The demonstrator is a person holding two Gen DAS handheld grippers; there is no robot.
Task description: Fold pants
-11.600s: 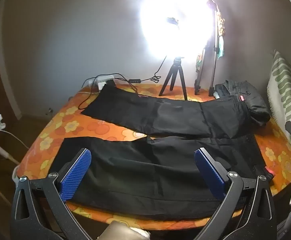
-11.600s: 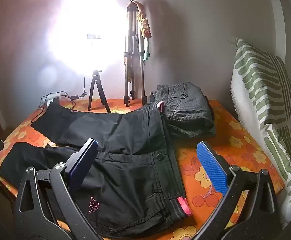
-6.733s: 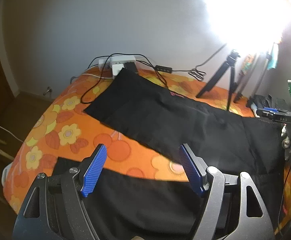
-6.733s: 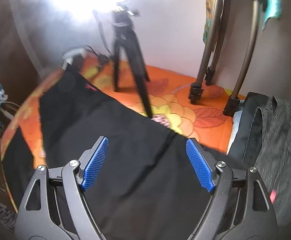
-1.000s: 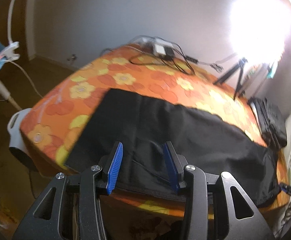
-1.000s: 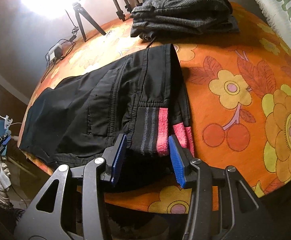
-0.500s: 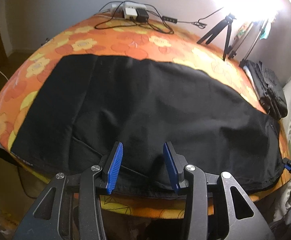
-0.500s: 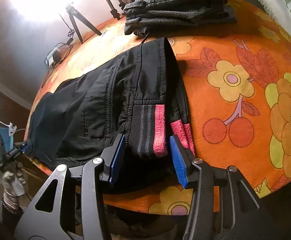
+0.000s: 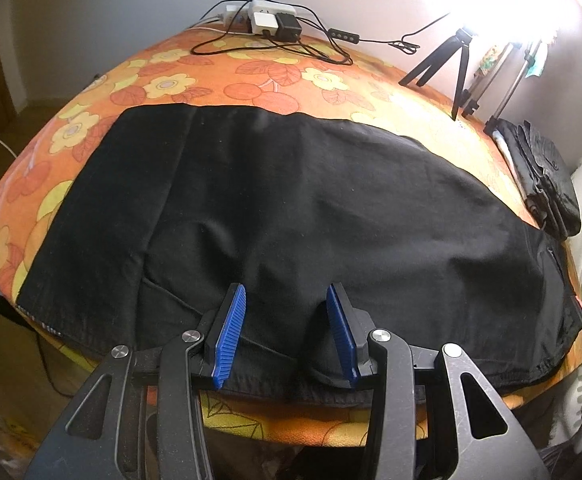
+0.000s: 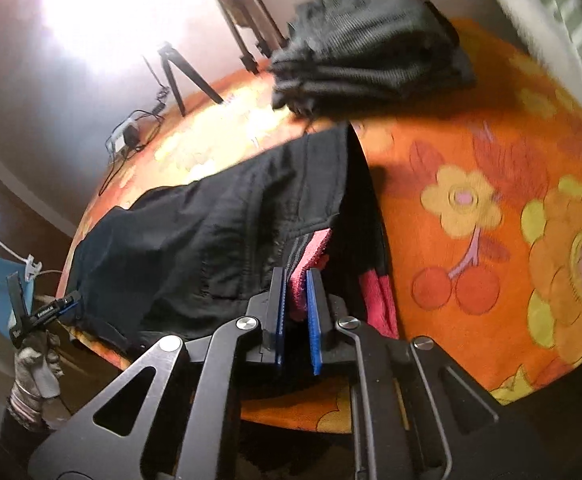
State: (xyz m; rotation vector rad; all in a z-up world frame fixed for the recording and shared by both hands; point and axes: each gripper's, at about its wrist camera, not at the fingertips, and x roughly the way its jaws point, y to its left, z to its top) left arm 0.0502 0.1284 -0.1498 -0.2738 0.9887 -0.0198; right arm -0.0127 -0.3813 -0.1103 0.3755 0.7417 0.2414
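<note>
I had the pants (image 9: 311, 208) lying flat across the near half of the worktop (image 9: 251, 76), one leg laid over the other so they read as a single long black strip, hems toward the left of the left view and waist toward the right edge. By my reckoning the lengthwise fold was done and the crosswise folds were all still to do.

My left tongs (image 9: 287, 336) sat at the near edge of the strip, low in the middle of the frame, jaws partly apart with a ridge of black cloth bunched between them. The pads looked to touch the cloth, but I could not tell whether they really gripped it.

My right tongs (image 10: 297, 316) had just been closing and were clamped on the pink waistband (image 10: 307, 268), low in the middle of the right view. The waist end looked raised a little off the worktop there, though the frame was blurred.

A stack of folded grey clothes (image 10: 367, 48) lay at the top of that view, near the waist but apart from it. Tripods (image 9: 447, 64) and a power strip (image 9: 267, 20) stood along the far edge, well clear of the pants.

I judged the next job was to carry the waist end over toward the hems
</note>
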